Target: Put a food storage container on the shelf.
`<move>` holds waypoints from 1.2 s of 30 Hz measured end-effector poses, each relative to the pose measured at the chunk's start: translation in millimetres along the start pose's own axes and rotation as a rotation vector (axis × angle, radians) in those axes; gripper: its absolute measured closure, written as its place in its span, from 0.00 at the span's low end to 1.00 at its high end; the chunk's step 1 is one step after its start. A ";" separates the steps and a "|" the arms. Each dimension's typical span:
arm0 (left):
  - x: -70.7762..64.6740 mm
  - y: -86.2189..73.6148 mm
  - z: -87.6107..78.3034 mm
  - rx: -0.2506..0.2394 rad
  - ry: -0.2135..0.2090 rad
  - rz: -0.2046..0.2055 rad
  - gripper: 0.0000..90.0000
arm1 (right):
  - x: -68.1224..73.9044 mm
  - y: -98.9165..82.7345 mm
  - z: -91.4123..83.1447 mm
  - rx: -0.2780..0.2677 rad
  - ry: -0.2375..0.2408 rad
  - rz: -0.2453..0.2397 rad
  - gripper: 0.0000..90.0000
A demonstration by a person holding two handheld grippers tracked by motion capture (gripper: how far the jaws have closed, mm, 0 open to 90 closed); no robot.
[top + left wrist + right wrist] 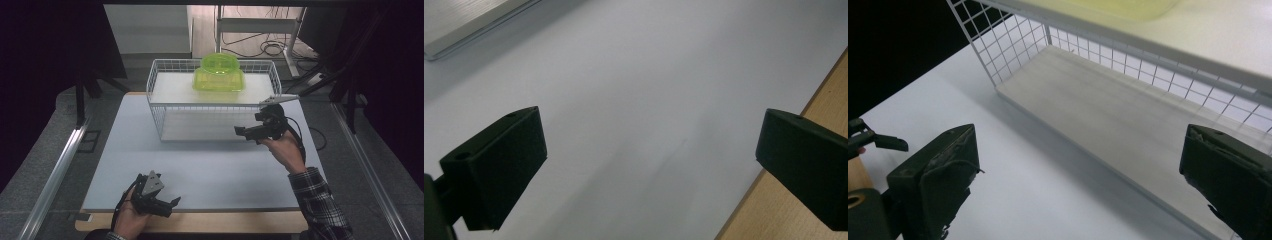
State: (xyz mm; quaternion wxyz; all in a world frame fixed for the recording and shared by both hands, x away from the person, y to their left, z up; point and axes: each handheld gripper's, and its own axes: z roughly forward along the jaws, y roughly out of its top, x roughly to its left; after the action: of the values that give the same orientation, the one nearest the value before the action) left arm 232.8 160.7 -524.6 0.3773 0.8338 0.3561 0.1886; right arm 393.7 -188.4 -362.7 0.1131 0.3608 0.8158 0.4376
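Note:
A white wire rack with two shelves stands at the back of the white table. A translucent green container sits on its upper shelf; its underside shows in the right gripper view. My right gripper hovers open just in front of the bare lower shelf, at the rack's right end, with nothing between its jaws. My left gripper rests low at the table's front edge, open and holding nothing.
The table's wooden rim runs along the front under the left gripper. An aluminium rail lies on the floor at the left. Cables and a metal frame stand behind the rack. Dark curtains close both sides.

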 end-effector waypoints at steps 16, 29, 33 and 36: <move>-1.1 -0.2 0.2 -0.005 0.003 0.005 0.00 | 2.3 -34.8 9.6 0.021 -0.007 -0.019 0.02; -0.9 -0.3 0.9 0.002 0.002 0.004 0.00 | 5.2 -60.5 12.9 0.020 -0.024 -0.028 0.02; -0.7 -0.4 0.7 0.002 0.002 0.002 0.00 | 4.8 -70.7 13.3 0.010 -0.025 -0.028 0.02; -0.7 -0.4 0.8 0.003 0.003 0.003 0.00 | 4.5 -77.6 13.7 -0.008 -0.013 -0.011 0.02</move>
State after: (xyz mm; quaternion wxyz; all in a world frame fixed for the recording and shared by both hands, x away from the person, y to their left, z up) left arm 232.5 160.0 -525.4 0.3751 0.8348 0.3556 0.1897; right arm 359.4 -204.4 -432.0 0.1222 0.3587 0.8154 0.4377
